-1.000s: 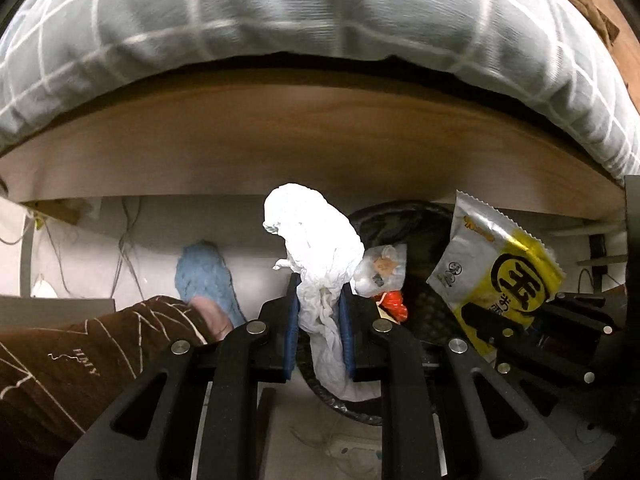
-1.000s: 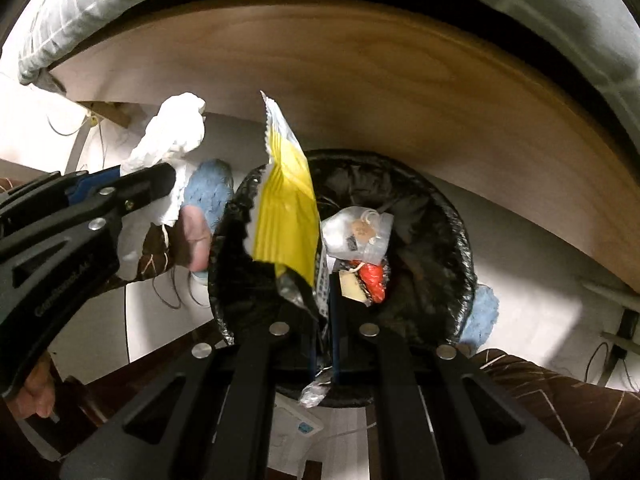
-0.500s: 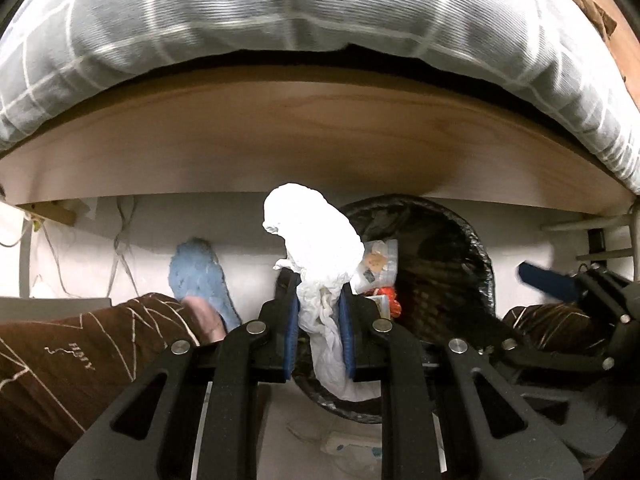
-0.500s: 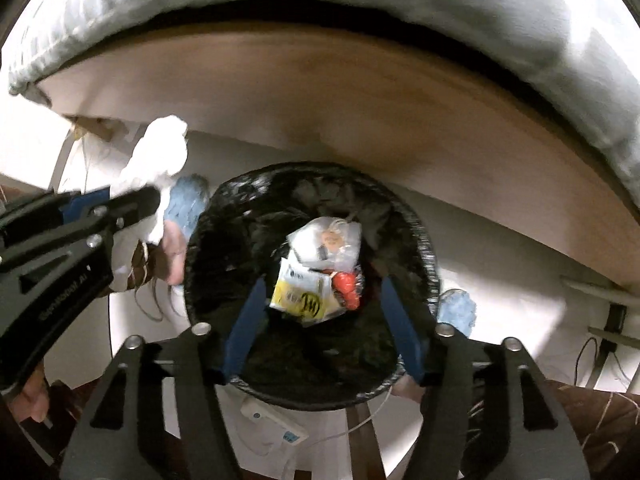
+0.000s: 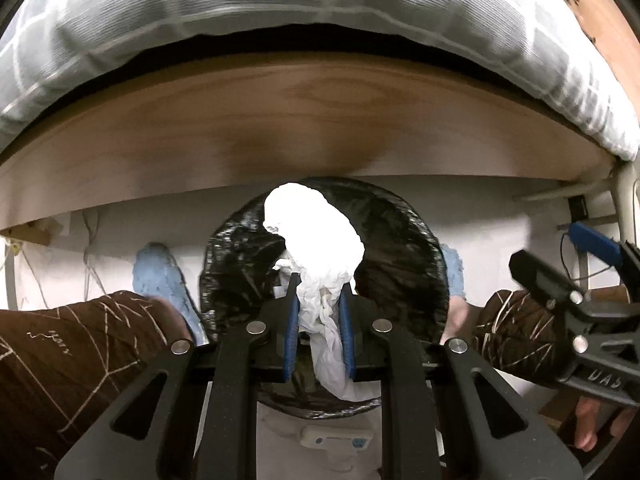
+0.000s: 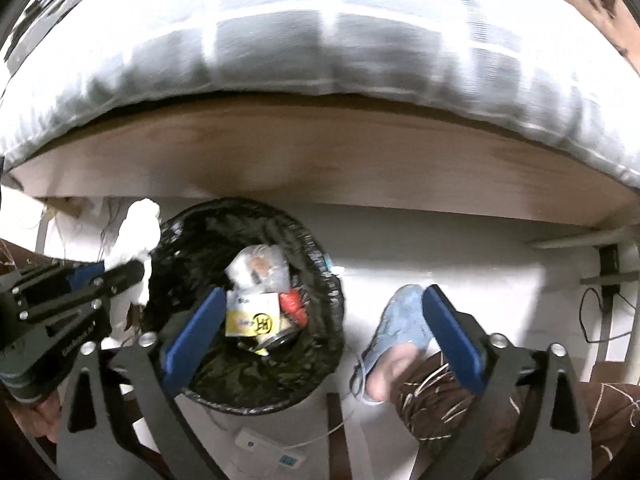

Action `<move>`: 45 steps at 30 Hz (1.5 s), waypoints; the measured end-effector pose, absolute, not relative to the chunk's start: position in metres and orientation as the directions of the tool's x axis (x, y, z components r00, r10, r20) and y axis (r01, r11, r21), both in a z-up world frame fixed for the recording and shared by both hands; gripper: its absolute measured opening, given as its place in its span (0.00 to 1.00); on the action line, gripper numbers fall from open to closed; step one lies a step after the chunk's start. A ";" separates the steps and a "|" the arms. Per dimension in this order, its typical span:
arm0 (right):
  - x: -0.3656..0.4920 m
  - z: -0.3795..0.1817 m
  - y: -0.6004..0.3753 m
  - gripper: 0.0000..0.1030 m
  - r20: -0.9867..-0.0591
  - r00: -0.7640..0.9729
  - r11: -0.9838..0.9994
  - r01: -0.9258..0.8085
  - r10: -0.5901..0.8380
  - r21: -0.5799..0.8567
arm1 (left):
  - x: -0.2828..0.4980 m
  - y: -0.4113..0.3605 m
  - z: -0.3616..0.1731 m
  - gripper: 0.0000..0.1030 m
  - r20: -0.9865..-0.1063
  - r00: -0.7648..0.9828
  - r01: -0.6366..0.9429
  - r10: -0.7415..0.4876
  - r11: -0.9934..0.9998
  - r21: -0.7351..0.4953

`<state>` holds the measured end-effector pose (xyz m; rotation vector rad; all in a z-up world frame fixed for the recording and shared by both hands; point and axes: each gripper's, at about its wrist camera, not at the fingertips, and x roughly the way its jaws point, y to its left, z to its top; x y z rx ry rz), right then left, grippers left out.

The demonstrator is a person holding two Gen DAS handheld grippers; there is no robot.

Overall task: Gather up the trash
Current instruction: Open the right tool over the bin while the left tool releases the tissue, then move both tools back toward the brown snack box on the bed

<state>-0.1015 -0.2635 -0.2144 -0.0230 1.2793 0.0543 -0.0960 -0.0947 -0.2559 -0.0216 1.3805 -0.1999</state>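
While the left gripper [image 5: 319,316] pinches white tissue [image 5: 316,236] over the bin [image 6: 320,264] beside the bed frame [image 5: 320,120], the right gripper [image 6: 320,332] gapes empty.

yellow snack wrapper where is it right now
In the right wrist view the yellow snack wrapper lies inside the black-lined trash bin, below a clear plastic bag and left of a red scrap.

Bed at twelve o'clock: grey checked mattress cover [image 5: 280,20] above a wooden bed frame board [image 5: 300,120]. White floor [image 6: 460,248] below. Cables [image 6: 592,312] at three o'clock, possibly running to a wall socket.
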 end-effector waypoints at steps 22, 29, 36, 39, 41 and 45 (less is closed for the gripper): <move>-0.093 -0.176 -0.269 0.93 -0.923 0.385 0.999 -0.042 -0.015 -0.033 | -0.093 -0.092 -0.216 0.85 -0.948 0.297 0.137 -0.115 0.988 -0.078; -0.093 -0.140 -0.273 0.93 -0.868 0.496 0.998 -0.048 -0.007 -0.036 | -0.089 -0.083 -0.179 0.94 -0.914 0.387 0.122 -0.123 0.989 -0.082; -0.091 -0.111 -0.275 0.93 -0.817 0.577 0.999 -0.038 -0.003 -0.030 | -0.076 -0.071 -0.147 0.94 -0.867 0.489 0.106 -0.099 0.993 -0.053; -0.090 -0.099 -0.275 0.93 -0.795 0.607 0.999 -0.032 -0.008 -0.034 | -0.070 -0.067 -0.134 0.94 -0.850 0.520 0.096 -0.089 0.994 -0.045; -0.087 -0.094 -0.275 0.93 -0.785 0.619 0.999 -0.028 -0.011 -0.036 | -0.066 -0.062 -0.125 0.94 -0.839 0.539 0.085 -0.080 0.996 -0.040; -0.079 -0.081 -0.270 0.93 -0.768 0.641 0.999 -0.021 -0.013 -0.035 | -0.059 -0.059 -0.112 0.94 -0.824 0.560 0.074 -0.081 0.996 -0.048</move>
